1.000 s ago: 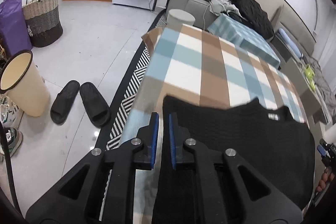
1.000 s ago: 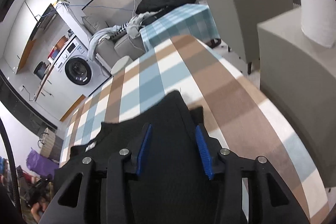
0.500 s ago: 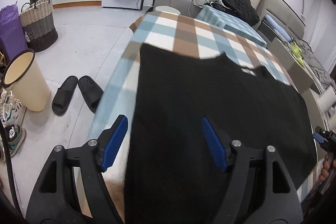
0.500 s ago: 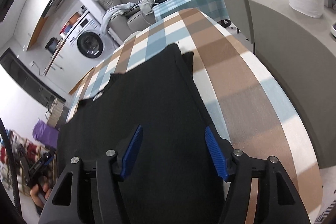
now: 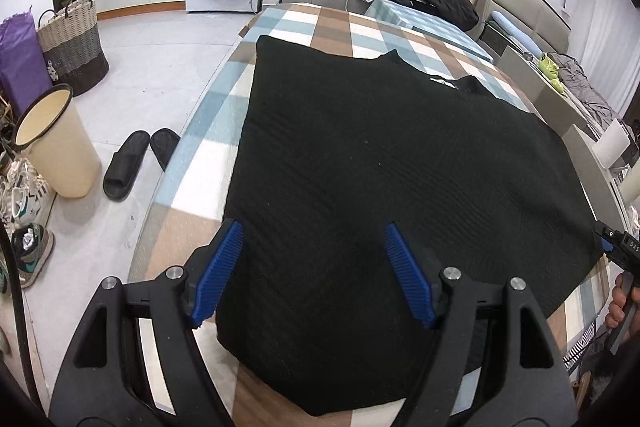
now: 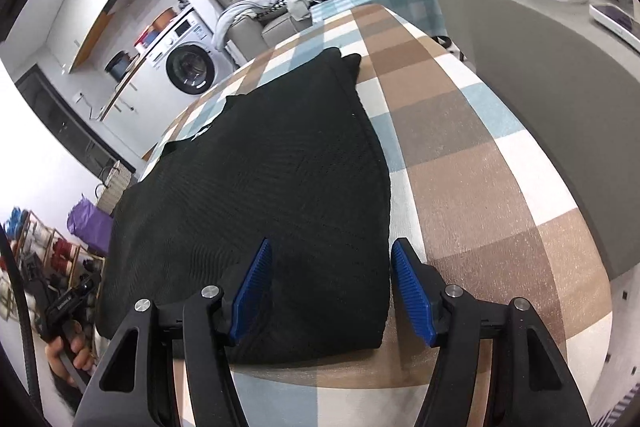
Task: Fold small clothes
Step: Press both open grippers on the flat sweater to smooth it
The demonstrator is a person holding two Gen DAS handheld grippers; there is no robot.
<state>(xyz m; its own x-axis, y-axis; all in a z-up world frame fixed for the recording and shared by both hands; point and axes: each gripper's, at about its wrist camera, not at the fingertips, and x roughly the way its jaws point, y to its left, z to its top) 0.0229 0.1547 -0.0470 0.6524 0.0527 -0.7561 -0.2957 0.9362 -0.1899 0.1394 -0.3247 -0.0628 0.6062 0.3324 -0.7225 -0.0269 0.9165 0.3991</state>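
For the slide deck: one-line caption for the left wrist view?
Open left tool poised over the near edge of a black knit garment spread flat on a plaid-covered table.

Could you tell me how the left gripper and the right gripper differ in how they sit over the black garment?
The left gripper is spread wider than the right gripper. The left one straddles the left edge of the black garment, with one of its fingers just off the cloth; the right one sits at the garment's right edge. Both are open, gripping nothing, above the plaid cover.

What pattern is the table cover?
Brown, blue and white checks on the cover; right wrist view shows it best.
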